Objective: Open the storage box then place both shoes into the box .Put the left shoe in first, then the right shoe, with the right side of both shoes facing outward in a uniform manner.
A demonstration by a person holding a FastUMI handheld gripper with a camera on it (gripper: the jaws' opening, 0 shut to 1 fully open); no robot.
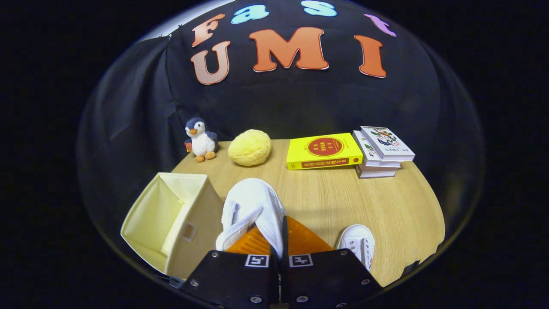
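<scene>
- I am holding a white canvas shoe [254, 210] up off the wooden table [343, 197], with my gripper [279, 249] closed almost fully, both fingers pinching a thin edge of fabric at the shoe's opening
- The shoe is hanging just ahead of my fingers, its long axis running away from me toward the table's far edge; I cannot tell for sure which end is the toe
- The fabric storage box [171, 219] is lying on its side near the table's left edge, just beside the held shoe, its open mouth gaping toward the left and toward me, so I judge the opening step done
- The second white shoe [358, 246] is resting on the table by the near edge, to the right of my fingers, toe cap pointing away from me
- I am judging the shoe light and soft: the canvas is flexing under my pinch, so it may swing or slip; the stiffer collar or heel rim would be the surer hold
- The box walls look thin and floppy, likely to shift if the shoe is nudging them on the way in
</scene>
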